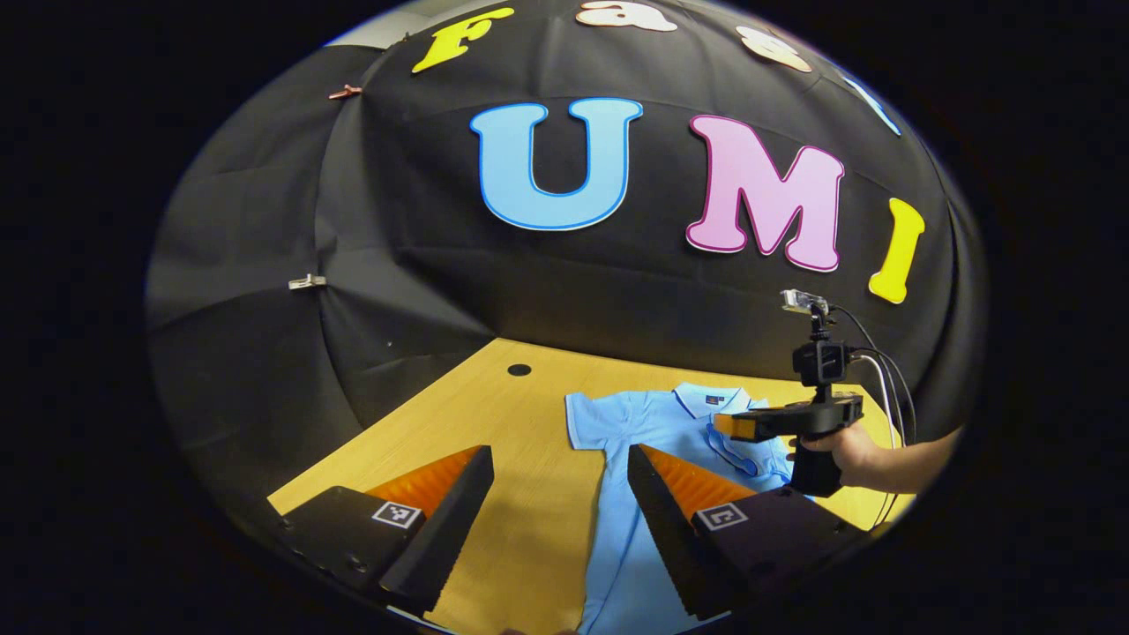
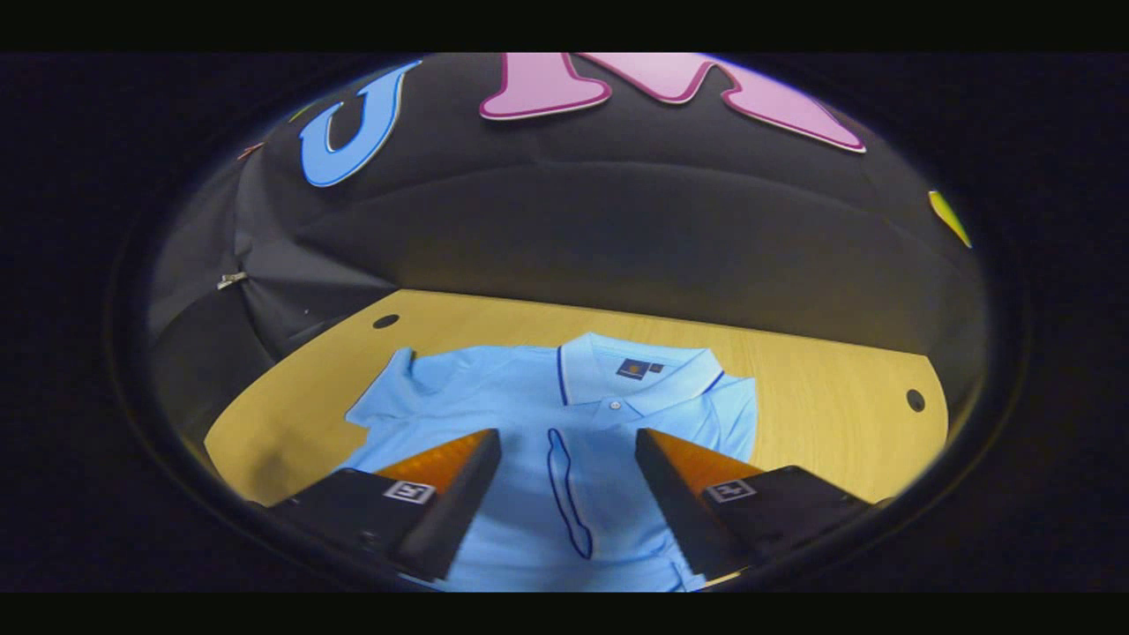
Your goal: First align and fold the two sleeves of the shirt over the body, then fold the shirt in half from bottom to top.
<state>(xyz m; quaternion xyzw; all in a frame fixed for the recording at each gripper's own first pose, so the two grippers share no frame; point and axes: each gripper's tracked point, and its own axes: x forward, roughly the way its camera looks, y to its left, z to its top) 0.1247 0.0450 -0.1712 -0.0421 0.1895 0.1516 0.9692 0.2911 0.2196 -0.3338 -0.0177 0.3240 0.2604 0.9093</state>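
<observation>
Shirt (image 2: 529,414) lies flat on counter (image 2: 829,406), collar at 12 o'clock. Left gripper (image 1: 560,494) and right gripper (image 2: 569,481) hover above, jaws released, empty, positioned for sleeve folds.

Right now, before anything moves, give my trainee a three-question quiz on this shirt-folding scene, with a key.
1. True or false: the right sleeve is already folded over the body of the shirt.
2. What state is the left gripper in? A) shut on the hem B) open, holding nothing C) shut on the collar
3. Fill in: the shirt lies on a wooden ____.

Key:
1. True; the left sleeve is spread out flat.
2. B; the right gripper is open over the shirt too.
3. Table.
</observation>
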